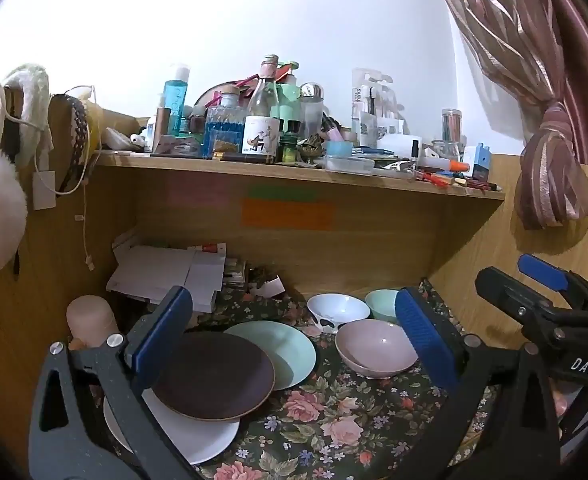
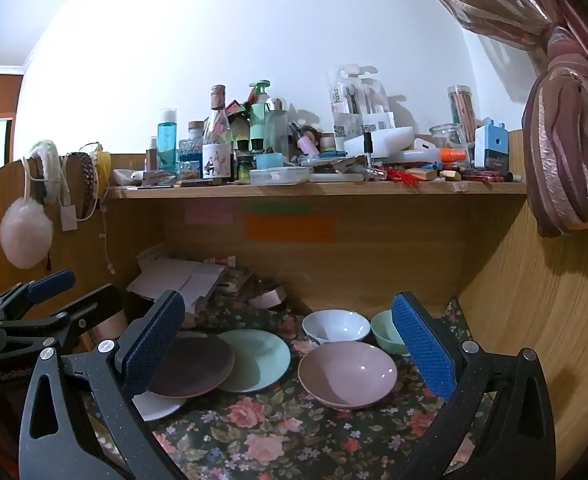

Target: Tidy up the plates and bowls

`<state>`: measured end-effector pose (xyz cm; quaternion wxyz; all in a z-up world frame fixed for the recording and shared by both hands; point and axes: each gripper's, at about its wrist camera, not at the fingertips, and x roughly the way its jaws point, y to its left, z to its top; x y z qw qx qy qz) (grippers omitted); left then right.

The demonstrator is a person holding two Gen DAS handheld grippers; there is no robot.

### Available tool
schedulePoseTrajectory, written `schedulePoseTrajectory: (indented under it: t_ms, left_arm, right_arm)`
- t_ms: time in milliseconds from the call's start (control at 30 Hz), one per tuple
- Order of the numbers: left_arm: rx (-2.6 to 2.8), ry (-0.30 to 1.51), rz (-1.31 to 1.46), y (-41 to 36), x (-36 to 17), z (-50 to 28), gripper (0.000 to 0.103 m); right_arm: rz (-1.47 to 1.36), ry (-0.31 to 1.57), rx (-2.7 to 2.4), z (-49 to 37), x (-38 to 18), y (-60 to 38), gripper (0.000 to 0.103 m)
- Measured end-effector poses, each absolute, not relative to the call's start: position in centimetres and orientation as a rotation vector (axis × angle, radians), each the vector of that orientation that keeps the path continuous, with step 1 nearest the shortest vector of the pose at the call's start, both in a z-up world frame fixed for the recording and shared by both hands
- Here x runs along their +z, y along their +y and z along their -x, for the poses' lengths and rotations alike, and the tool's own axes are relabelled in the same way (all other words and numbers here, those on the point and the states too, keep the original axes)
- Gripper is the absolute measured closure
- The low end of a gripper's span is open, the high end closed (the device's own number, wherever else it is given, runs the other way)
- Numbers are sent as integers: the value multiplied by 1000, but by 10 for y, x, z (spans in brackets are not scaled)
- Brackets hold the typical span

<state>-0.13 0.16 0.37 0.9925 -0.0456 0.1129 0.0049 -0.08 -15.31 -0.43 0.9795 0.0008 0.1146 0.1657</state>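
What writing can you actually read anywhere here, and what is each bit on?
"DAS": white letters on the right gripper body, seen from the left wrist view.
"harks" (partly legible): vertical print on the clear toothbrush pack on the shelf.
Illustrated bottle label: text too small.
Embossed word on the left gripper body: too blurred.

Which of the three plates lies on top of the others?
The dark brown plate: its edges overlap both the white plate beneath and the mint green plate behind.

Plates (image 1: 214,376) lie left (overlapping), bowls (image 1: 376,346) right.
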Motion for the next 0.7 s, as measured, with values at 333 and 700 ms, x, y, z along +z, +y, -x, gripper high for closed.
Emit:
schedulePoseTrajectory:
  t_ms: [333, 700]
  left_arm:
    - [10, 217, 76, -5, 6, 1, 0]
    - [1, 221, 77, -10, 8, -3, 0]
  right_arm:
    - [-26, 223, 337, 3, 1, -159, 0]
    - [-34, 218, 331, 2, -1, -163, 0]
